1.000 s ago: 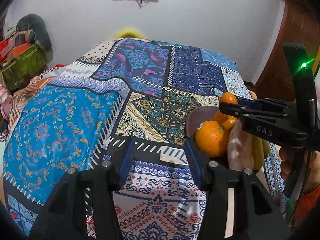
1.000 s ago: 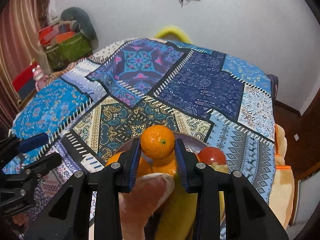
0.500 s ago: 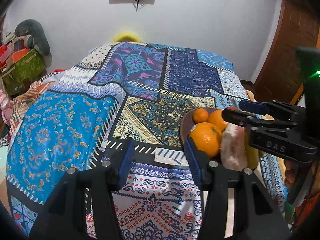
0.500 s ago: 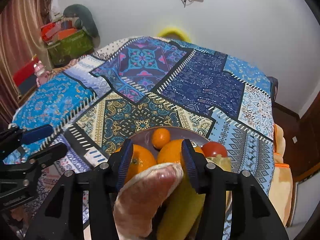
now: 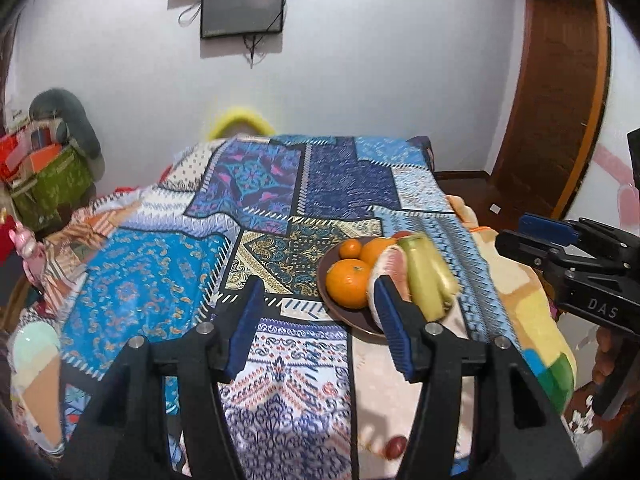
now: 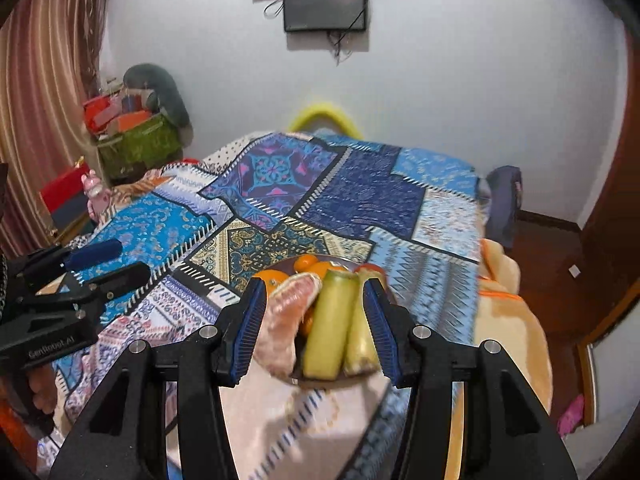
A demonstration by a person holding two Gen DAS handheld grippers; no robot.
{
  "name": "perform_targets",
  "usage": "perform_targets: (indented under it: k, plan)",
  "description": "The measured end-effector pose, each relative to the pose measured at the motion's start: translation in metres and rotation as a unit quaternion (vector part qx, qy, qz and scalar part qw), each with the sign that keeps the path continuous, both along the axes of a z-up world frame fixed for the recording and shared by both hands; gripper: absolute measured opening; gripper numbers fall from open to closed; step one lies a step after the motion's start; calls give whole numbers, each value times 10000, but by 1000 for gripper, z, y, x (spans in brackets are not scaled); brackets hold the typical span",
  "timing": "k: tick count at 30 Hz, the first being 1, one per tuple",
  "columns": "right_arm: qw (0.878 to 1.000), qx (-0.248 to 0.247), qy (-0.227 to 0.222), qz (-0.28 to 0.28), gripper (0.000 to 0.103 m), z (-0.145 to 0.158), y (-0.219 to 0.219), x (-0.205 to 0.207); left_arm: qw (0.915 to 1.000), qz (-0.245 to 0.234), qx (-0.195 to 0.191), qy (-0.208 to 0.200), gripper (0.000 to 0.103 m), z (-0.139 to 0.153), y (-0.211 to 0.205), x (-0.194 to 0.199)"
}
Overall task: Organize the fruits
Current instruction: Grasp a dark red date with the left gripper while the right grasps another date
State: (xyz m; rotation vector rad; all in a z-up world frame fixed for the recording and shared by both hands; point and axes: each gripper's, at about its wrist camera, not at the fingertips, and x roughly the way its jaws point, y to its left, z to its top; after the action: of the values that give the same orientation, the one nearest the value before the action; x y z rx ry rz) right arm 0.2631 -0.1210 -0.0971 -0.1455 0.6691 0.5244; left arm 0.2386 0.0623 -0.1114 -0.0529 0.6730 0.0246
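A brown plate [image 5: 332, 304] of fruit sits on the patchwork bedspread near the bed's right front corner. It holds oranges [image 5: 348, 282], a small orange [image 5: 351, 249], a pink pomelo wedge [image 5: 390, 264], yellow-green bananas [image 5: 426, 276] and a red fruit [image 5: 401, 234]. My left gripper [image 5: 318, 322] is open and empty, just left of and nearer than the plate. My right gripper [image 6: 314, 326] is open and empty, pulled back above the plate's near side [image 6: 320, 380], with the wedge [image 6: 288, 312] and bananas [image 6: 332, 320] seen between its fingers.
The patchwork bedspread [image 5: 256, 208] covers the bed. A yellow-and-peach blanket [image 5: 528, 312] hangs at the right edge. Bags and boxes [image 5: 44, 176] are piled at the far left. A wooden door frame [image 5: 560, 112] stands at the right. A screen [image 5: 242, 8] hangs on the wall.
My right gripper let go of the small orange onto the plate, opened wide and drew back. Both grippers have pulled back and up from the plate.
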Motion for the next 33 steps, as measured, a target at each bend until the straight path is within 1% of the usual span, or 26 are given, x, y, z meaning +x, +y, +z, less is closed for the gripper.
perform_targets:
  k: [4,7,11,14,15,16,21,24,26,28,33]
  plan:
    - [9998,109,-38,-156,47,9,-22,-26,9999,-95,-8,-98,66,16,-12,-31]
    - [9995,68,-103,-275,48,11,-36,-45,9999,-135,26,-79,67,20,-19,-49]
    - [9990,-22,-99,-436,50,5,-52,-66,9998,-191,46,78,69,17,-27,-64]
    - [9985,-55,22,-539,50,-5,-63,-75,9994,-216,71,279,73,7,-33,-71]
    - [9983,-61,74,-567,50,-8,-66,-77,9991,-220,54,360,78,2,-35,-72]
    - [9981,-75,133,-602,50,-13,-69,-79,9988,-229,34,442,80,-4,-37,-73]
    - [9964,-96,416,-733,50,-35,-79,-88,9959,-293,142,848,80,-34,-49,-74]
    - [9953,-176,560,-766,50,-49,-79,-90,9935,-346,132,1077,80,-54,-54,-70]
    - [9944,-203,705,-754,50,-61,-79,-88,9919,-369,121,1207,79,-66,-57,-67]
    - [9934,-240,814,-770,50,-72,-78,-86,9902,-413,135,1327,69,-76,-61,-63]
    - [9908,-272,1051,-805,50,-91,-79,-82,9855,-498,144,1614,56,-99,-64,-56]
